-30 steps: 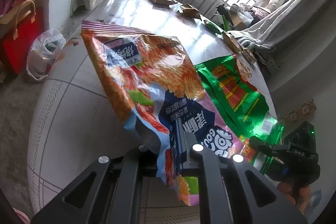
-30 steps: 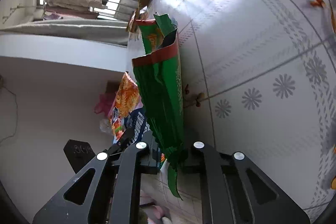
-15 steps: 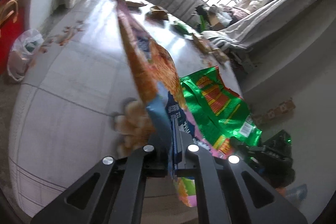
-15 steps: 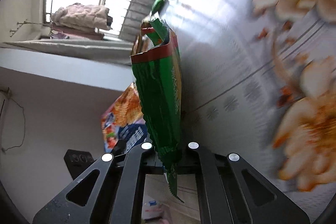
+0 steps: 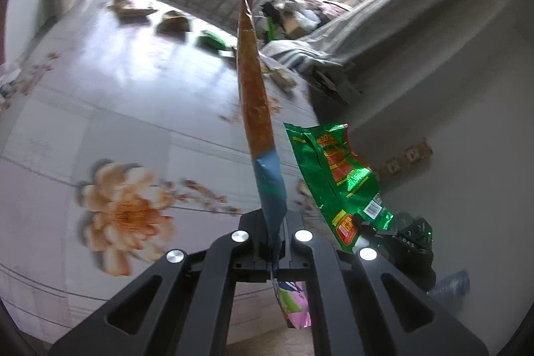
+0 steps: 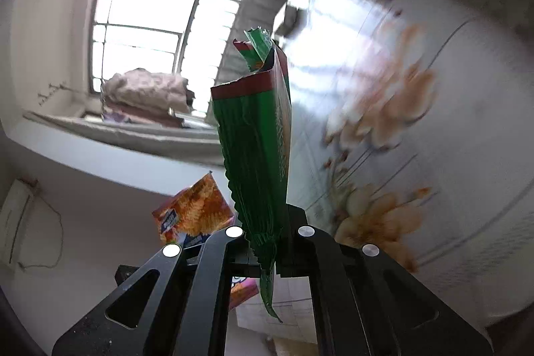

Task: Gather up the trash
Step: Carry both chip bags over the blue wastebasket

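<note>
The left claw (image 5: 273, 242) is pressed together on the lower edge of a crinkled orange-and-blue foil snack bag (image 5: 253, 109), which stands edge-on and upright above the black fingers (image 5: 313, 256), its pink bottom corner hanging below them. The claw points forward and somewhat downward over the white glossy tabletop (image 5: 116, 95) printed with orange flowers, so the bag is lifted clear of that surface. Just to its right in the left wrist view, the right claw (image 5: 362, 227) appears as a dark block pinching a shiny green foil snack bag with red panels (image 5: 337, 175), held at about the same height beside the table's edge. The right wrist view shows that claw (image 6: 267, 251) squeezed tight on the green bag (image 6: 257, 155), which rises upright with its torn, red-banded mouth at the top and a thin green strip dangling under the fingers (image 6: 233, 242). This claw is tipped only slightly downward, with the flowered tabletop (image 6: 450, 89) blurred on its right and the orange bag (image 6: 197, 212) visible low on its left. More wrappers (image 5: 173, 22) lie at the tabletop's far end near a bright barred window (image 6: 147, 9).
</note>
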Demonstrator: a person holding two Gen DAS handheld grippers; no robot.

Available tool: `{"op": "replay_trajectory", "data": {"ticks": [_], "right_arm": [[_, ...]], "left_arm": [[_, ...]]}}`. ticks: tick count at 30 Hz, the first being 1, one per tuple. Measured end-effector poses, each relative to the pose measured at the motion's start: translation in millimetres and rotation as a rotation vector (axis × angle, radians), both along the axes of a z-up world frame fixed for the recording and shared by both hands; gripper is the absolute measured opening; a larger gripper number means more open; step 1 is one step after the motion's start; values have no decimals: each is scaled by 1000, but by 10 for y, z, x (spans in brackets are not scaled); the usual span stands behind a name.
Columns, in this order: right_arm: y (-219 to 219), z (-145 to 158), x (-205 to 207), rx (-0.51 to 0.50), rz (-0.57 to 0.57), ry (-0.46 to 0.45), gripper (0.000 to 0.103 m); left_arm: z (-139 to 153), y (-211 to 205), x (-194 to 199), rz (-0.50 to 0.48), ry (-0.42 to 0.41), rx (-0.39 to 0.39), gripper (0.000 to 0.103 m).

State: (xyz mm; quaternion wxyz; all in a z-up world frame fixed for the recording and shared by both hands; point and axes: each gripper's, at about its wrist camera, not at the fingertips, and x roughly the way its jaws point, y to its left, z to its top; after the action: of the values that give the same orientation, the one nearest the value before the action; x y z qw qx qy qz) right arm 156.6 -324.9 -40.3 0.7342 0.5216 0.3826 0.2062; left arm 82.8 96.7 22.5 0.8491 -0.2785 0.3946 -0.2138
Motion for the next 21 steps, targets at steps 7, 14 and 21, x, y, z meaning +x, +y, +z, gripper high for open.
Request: {"op": "replay_trajectory", "data": {"ticks": [7,14,21], "right_arm": [[-620,93,-410,51,-141,-62,3],[-1208,96,-921,81,-312,-89,3],[-1699,-70,-1462,105,-460,-73,3]], "left_arm": [[210,-663,102,-145,-32,13,0],[364,-1555,224,-314,-62,44,0],[352,-2373,316,-453,-60,61,0]]}}
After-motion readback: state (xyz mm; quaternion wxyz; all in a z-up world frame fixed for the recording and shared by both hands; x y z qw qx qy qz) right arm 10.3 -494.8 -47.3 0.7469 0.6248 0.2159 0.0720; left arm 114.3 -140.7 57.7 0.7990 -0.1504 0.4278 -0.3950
